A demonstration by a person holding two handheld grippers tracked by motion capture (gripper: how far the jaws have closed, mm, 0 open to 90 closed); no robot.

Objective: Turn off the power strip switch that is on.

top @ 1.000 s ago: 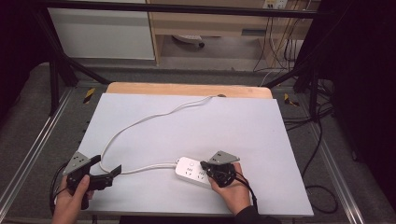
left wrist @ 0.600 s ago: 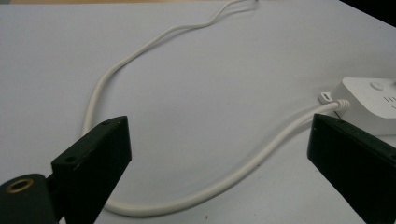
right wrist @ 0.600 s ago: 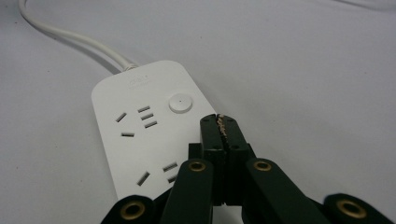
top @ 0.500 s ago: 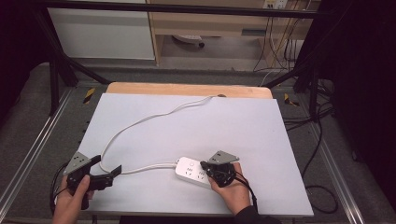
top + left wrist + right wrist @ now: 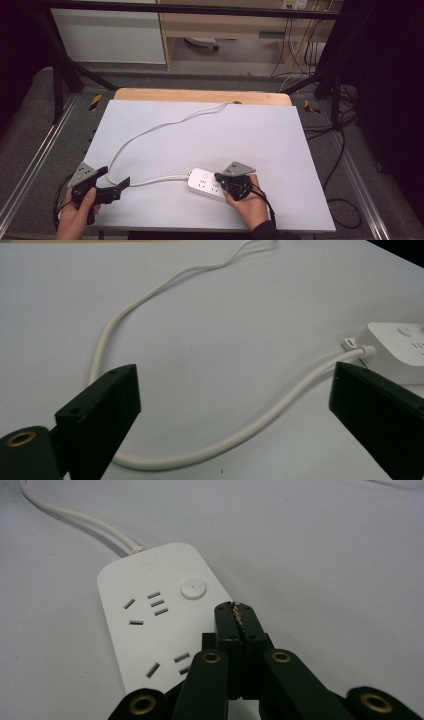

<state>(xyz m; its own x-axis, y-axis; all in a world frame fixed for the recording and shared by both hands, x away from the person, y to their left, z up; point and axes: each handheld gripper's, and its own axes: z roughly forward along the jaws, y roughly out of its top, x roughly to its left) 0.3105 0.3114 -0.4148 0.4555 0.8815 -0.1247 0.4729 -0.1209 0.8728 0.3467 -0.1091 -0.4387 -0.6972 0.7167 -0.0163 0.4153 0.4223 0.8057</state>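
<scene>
A white power strip (image 5: 202, 182) lies flat on the pale mat (image 5: 260, 130) near the front edge, its sockets and round button facing up (image 5: 150, 615). Its white cable (image 5: 150, 131) loops left, then runs to the far edge of the table. My right gripper (image 5: 220, 180) is shut, its jaws pressed together with nothing between them, and its tip (image 5: 235, 607) hovers over the strip's right side by the button. My left gripper (image 5: 116, 176) stands open at the front left. In the left gripper view the cable (image 5: 210, 450) curves between its jaws (image 5: 235, 372) without touching them, and the power strip (image 5: 395, 347) lies at the right.
A wooden table edge (image 5: 200, 95) shows beyond the mat. Black frame posts (image 5: 60, 75) stand at both far corners. Loose dark cables (image 5: 345, 150) lie on the floor to the right. A white cabinet (image 5: 110, 35) stands at the back.
</scene>
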